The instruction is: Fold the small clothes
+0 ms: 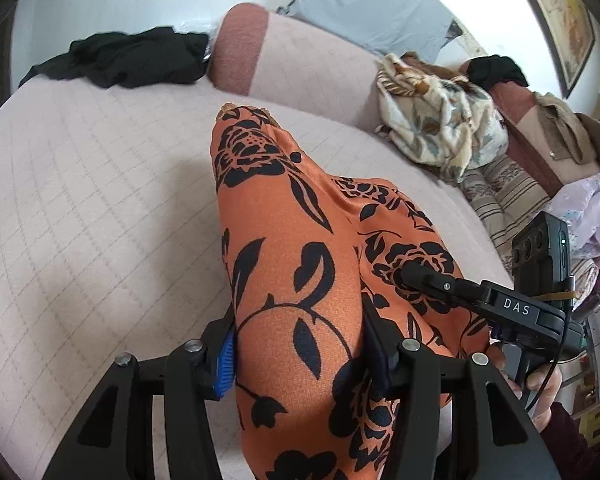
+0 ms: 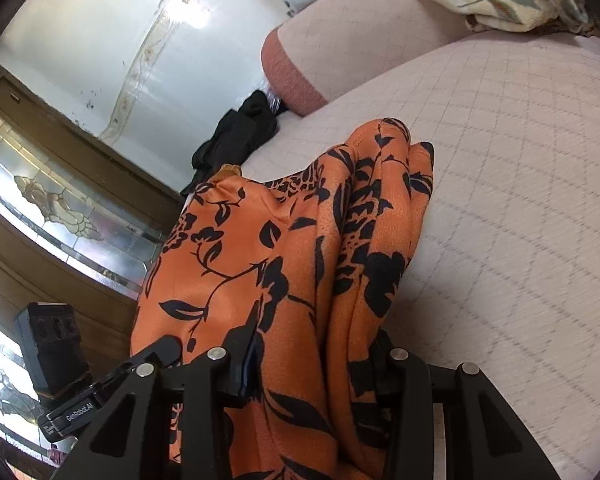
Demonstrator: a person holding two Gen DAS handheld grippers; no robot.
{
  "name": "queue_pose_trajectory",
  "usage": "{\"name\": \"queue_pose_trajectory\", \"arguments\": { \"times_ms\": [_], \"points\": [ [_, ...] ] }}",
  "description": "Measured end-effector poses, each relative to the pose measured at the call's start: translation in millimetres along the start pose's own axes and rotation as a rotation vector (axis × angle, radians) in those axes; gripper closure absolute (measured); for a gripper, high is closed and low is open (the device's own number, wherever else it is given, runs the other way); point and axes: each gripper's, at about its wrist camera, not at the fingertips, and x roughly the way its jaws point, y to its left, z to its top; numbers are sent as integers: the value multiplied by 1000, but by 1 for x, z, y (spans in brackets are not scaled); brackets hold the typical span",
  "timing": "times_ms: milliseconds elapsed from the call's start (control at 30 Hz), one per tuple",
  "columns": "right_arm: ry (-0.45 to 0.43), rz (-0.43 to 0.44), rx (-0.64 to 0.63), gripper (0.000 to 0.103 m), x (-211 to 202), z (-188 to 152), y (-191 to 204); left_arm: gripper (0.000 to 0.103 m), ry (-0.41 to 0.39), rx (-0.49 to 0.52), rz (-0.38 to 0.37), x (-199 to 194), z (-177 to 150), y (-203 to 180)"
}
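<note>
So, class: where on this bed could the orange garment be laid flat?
Bare quilt lies left of the orange garment, below the black clothes. The right side is crowded by the floral cloth and the right gripper.

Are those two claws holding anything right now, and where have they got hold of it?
Both hold the same orange satin garment with black flower print. The left claw and right claw each pinch a bunched fold of it, side by side; which edge cannot be told.

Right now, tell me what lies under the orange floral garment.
Under the orange floral garment lies the pink quilted cover. The left gripper and right gripper both clamp the cloth. Anything directly beneath its draped folds is hidden.
</note>
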Motion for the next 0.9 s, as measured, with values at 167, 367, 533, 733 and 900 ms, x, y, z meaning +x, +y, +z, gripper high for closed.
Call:
{"name": "queue_pose_trajectory", "arguments": {
  "times_ms": [167,367,533,733,900],
  "points": [
    [56,-25,-16,61,17,-11,5,48,38,-14,49,3,-13,7],
    [84,-63,-68,61,32,-23,14,44,92,-53,97,12,-24,20],
    [122,-95,-31,53,35,-20,6,33,61,-21,170,2,-31,11],
    [-28,-253,-121,44,-7,-26,23,22,-52,33,392,-31,-56,-10],
    [-244,-254,-229,44,-50,-53,53,22,-64,44,471,-48,-71,-12]
  ]
}}
